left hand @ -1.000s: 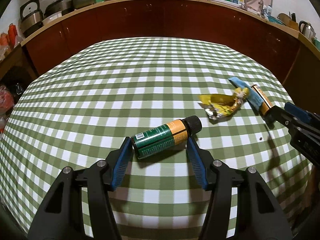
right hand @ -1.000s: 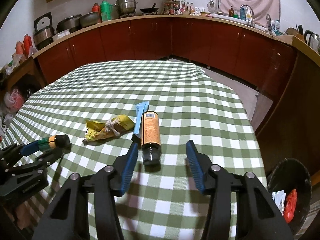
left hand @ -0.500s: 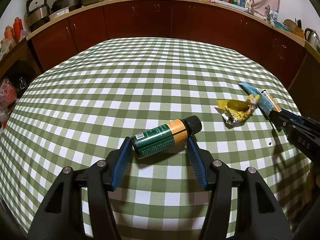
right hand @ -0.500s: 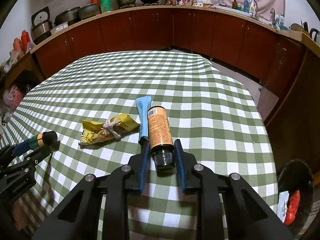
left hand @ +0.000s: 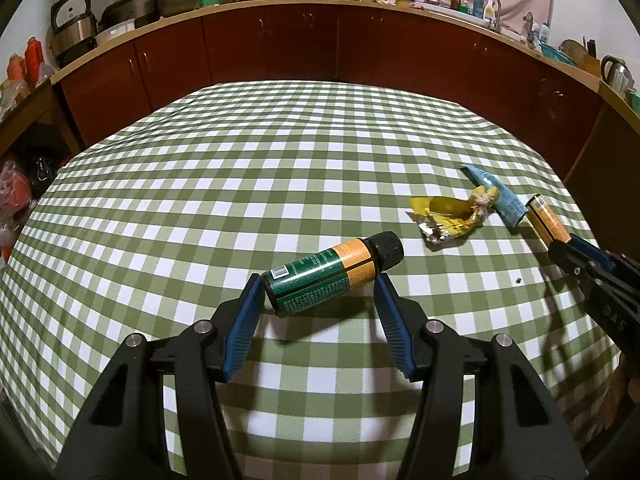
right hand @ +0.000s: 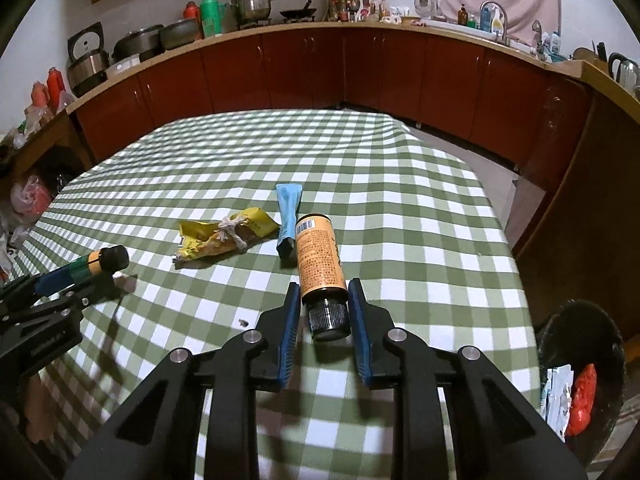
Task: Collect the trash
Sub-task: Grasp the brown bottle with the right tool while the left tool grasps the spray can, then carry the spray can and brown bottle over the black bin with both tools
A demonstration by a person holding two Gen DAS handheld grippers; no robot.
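Note:
My left gripper is shut on a green and orange bottle, gripped end to end and held above the checked table, casting a shadow below. My right gripper is shut on the black cap end of an orange bottle; whether that bottle is off the cloth I cannot tell. A crumpled yellow wrapper and a blue wrapper lie just beyond it. The right gripper with the orange bottle shows at the left wrist view's right edge. The left gripper shows at the right wrist view's left.
A dark bin holding red and white trash stands on the floor beside the table's right edge. Wooden cabinets with pots and bottles on top run behind the table. A small dark speck lies on the cloth.
The right gripper's jaws closed from wide open onto the orange bottle's cap end. The left gripper kept its hold on the green bottle.

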